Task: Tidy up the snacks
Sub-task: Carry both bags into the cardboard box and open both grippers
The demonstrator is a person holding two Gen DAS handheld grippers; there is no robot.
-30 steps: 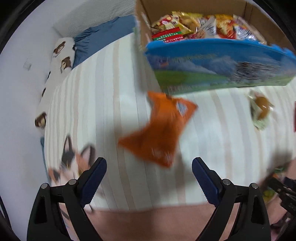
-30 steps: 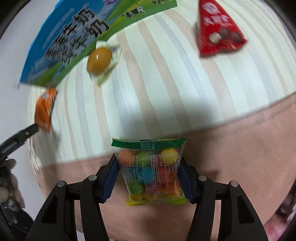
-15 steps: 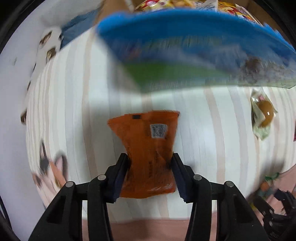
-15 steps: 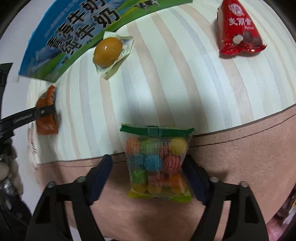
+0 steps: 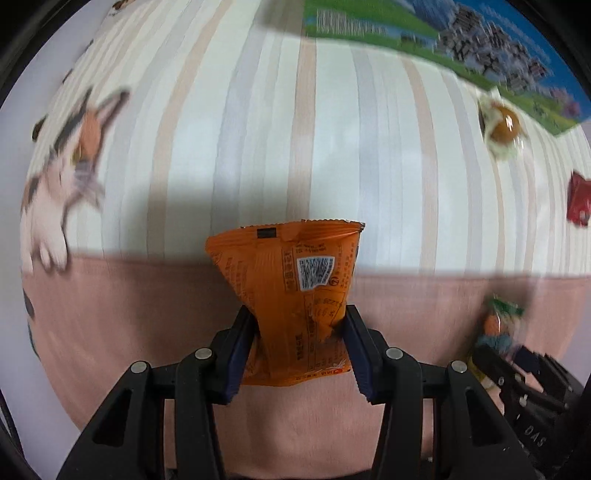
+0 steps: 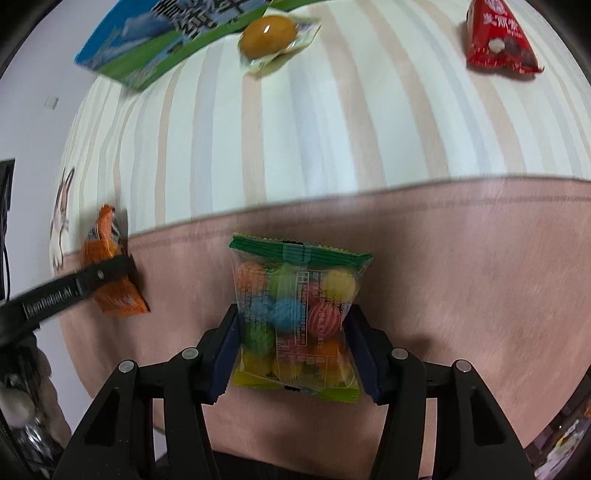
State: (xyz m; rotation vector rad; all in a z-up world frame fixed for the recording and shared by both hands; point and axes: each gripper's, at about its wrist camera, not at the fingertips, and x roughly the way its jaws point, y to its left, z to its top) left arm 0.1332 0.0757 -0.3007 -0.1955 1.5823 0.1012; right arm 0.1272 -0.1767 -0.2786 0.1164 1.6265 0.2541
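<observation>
We're over the striped bedspread [image 6: 332, 140] with its pink band [image 6: 461, 277] nearest us. The blue-and-green box [image 6: 147, 55] sits at the far edge; judging by the task, that's where snacks go, though we can't see its opening from here.

Both tongs are loaded:
- left gripper [image 5: 297, 347]: jaws pinched on the lower half of the orange packet [image 5: 291, 291], crumpling its waist; packet looks lifted clear of the fabric.
- right gripper [image 6: 293, 350]: jaws narrow, clamped on the sides of the clear candy bag [image 6: 297, 317] of coloured balls.

Still loose on the stripes: the egg pouch [image 6: 273, 35] just beside the box, and the red triangular pack [image 6: 498, 40] well apart to the right.

Our read: pick step done for two items, transport step in hand. Next move calls for carrying both forward and up over the box rim, releasing one at a time, keeping the two tools apart. The orange packet's grip is low, so it may swing.
</observation>
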